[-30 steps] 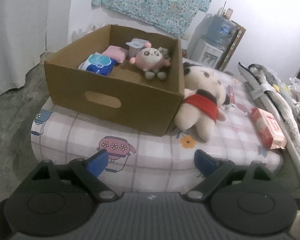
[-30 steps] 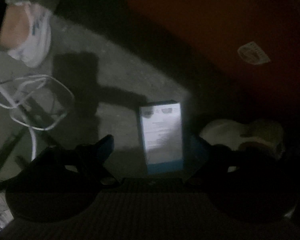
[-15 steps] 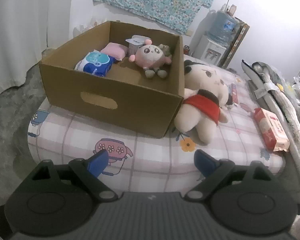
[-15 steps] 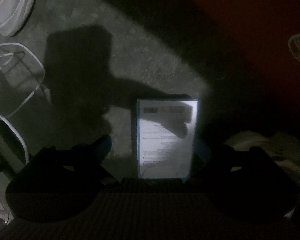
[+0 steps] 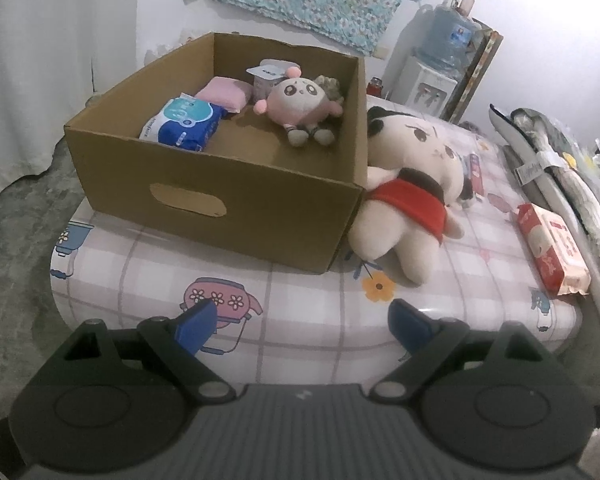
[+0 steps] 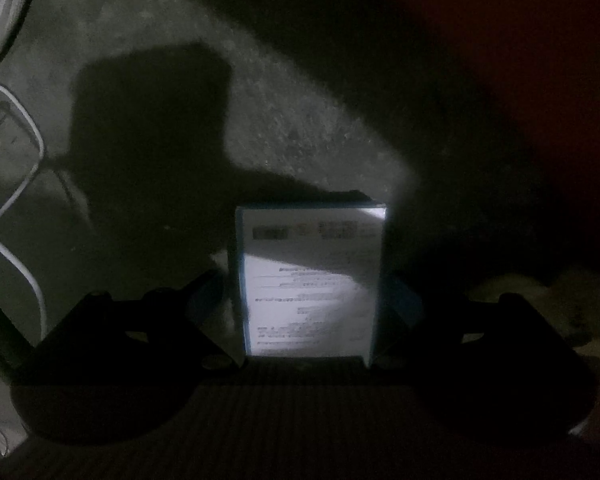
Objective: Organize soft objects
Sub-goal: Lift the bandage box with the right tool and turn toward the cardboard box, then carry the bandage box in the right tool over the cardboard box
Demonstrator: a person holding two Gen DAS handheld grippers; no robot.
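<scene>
**Op:** Down on the dark floor, my right gripper (image 6: 306,292) has dropped low over a pack (image 6: 308,280). A second ago that pack looked small and sat further off; now it fills the gap between the jaws.

**Spotter:** Gripping it?

**Op:** No. The jaws stand wide, one either side, and I can't see a pad pressing on it. The light is poor and the view blurred, so I can't tell how close the pads are. Something pale (image 6: 548,304) lies to the right of the pack; I can't make out what.

**Spotter:** And the left?

**Op:** My left gripper (image 5: 302,322) has eased a little nearer the bed (image 5: 300,292), jaws wide, nothing between them. Ahead, the box (image 5: 220,188) sits on the bed's left end with a pink plush (image 5: 300,108), a blue pack (image 5: 182,122) and a pink pad (image 5: 224,94) inside. The big doll (image 5: 412,196) lies outside, against the box's right wall, with a red pack (image 5: 552,252) further right.

**Spotter:** Meaning?

**Op:** I judge the descent done. Closing on the floor pack comes next, then it goes to the box. Doll and red pack are left.
</scene>
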